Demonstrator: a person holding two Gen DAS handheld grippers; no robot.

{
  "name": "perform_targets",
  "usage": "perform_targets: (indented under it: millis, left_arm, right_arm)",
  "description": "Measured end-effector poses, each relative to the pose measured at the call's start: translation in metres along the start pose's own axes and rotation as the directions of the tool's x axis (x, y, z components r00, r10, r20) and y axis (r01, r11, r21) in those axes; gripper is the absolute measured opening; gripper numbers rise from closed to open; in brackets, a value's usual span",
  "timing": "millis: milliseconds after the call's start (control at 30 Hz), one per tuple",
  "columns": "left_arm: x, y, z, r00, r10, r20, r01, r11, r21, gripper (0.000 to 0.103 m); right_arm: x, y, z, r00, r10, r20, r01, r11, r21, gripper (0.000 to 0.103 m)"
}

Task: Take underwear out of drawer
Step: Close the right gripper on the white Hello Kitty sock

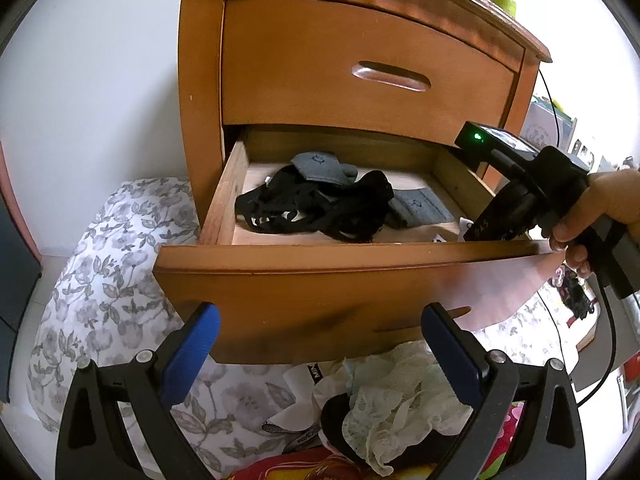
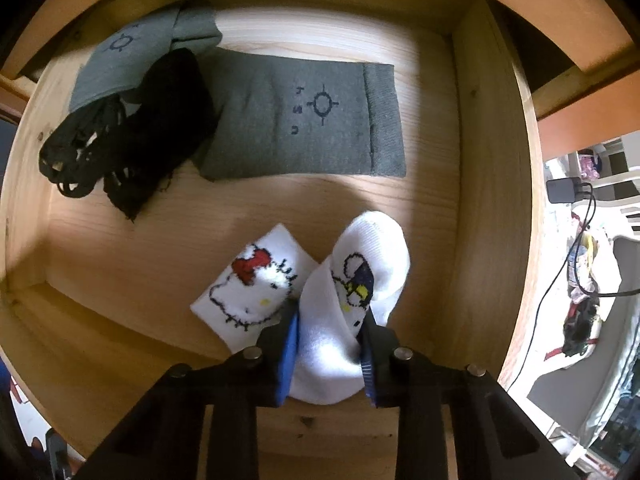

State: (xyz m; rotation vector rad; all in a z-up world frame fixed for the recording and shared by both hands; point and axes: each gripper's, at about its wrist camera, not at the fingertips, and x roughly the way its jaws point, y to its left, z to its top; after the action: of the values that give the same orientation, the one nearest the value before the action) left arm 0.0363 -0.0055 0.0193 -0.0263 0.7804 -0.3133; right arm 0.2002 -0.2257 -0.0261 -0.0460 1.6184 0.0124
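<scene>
While the lower wooden drawer of the orange-brown bedside cabinet stands pulled out, the right gripper is pointed down into it at the lower centre of the right wrist view. Its blue-padded jaws are pressed against a bunched white sock with a cartoon print, which is clamped between them. A second white cartoon sock with a red bow is seen lying flat just to the left, touching the held one. The black lace underwear is crumpled in the upper left of that view, partly lying over two grey socks with a compass mark. In the left wrist view, the left gripper is held at the bottom of the frame, below the drawer front, with its blue pads wide apart and nothing between them. Pale lace garments are piled on the floral bedding beneath it. A hand is seen at the right edge, gripping the other tool.
</scene>
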Motion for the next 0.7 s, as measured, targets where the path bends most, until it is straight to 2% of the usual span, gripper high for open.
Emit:
perform_targets:
  millis: [167, 300, 700]
  left_arm:
    - [0.001, 0.000, 0.001, 1.000, -0.010, -0.006, 0.010, 1.000, -0.004, 0.101]
    - [-0.001, 0.000, 0.001, 1.000, -0.012, 0.000, 0.012, 1.000, -0.006, 0.101]
    - [-0.012, 0.001, 0.003, 0.999, -0.023, 0.023, 0.023, 1.000, -0.012, 0.100]
  right_arm:
    - [-0.004, 0.001, -0.013, 1.000, -0.007, 0.024, 0.007, 1.000, -0.002, 0.025]
    - [-0.013, 0.002, -0.019, 0.999, -0.016, 0.042, 0.016, 1.000, -0.002, 0.019]
    - [-0.075, 0.008, -0.038, 0.989, -0.027, 0.145, 0.029, 0.999, -0.015, 0.017]
